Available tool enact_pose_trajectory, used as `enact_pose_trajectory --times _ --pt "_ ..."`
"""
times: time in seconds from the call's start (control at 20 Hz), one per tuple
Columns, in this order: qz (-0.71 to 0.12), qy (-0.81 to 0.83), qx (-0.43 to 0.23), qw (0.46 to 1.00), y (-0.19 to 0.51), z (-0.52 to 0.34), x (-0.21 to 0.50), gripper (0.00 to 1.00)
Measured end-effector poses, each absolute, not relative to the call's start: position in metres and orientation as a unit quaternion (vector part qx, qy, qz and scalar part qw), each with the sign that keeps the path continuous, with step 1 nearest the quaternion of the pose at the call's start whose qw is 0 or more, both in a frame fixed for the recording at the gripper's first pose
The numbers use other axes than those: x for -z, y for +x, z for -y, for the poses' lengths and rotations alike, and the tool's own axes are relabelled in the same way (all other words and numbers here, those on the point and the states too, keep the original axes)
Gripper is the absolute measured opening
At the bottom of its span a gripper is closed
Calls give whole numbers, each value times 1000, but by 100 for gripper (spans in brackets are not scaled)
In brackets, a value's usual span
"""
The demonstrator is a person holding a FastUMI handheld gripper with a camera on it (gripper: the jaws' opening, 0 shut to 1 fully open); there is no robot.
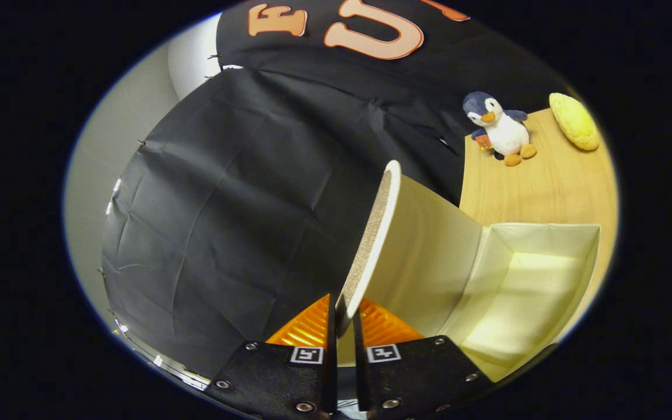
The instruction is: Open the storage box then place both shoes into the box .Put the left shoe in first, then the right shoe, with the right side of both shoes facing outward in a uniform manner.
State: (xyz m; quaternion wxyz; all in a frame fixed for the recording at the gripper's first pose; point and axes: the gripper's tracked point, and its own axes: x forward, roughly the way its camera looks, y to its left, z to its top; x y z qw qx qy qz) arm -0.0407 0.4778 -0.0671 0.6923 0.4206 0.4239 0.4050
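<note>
My gripper [345, 324] is shut on the edge of the storage box's lid [374, 233], which stands lifted, rising ahead of the fingers. The lid's woven outer face shows edge-on and its cream inner face turns toward the box. The storage box [546, 233] lies open just beyond the lid to the right of the fingers, cream-lined, with nothing visible inside it. It rests on a light wooden table [546, 186].
At the far end of the table a plush penguin [499, 128] sits beside a yellow bread-like object [574, 121]. Black cloth [242, 204] hangs close on the left of the lid, with a pale wall [97, 175] past it.
</note>
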Motion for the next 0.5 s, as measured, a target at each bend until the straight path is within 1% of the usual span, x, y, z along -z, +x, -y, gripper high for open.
enact_pose_trajectory --times 0.05,0.15,0.2,0.25,0.3,0.35,0.4,0.45,0.5 --pt "-415 410 -396 709 -36 -479 72 25" --pt "-410 396 -390 723 -38 -475 81 49" --pt "-408 395 -386 727 -36 -474 85 55" --pt "-404 395 -379 733 -32 -471 87 65" --pt "-398 394 -371 741 -28 -466 89 68" --pt "-395 393 -355 750 -22 -459 94 74" --pt "-395 394 -337 759 -17 -447 102 77" --pt "-394 395 -321 765 -14 -434 111 84" --pt "-394 395 -306 772 -17 -419 119 86"
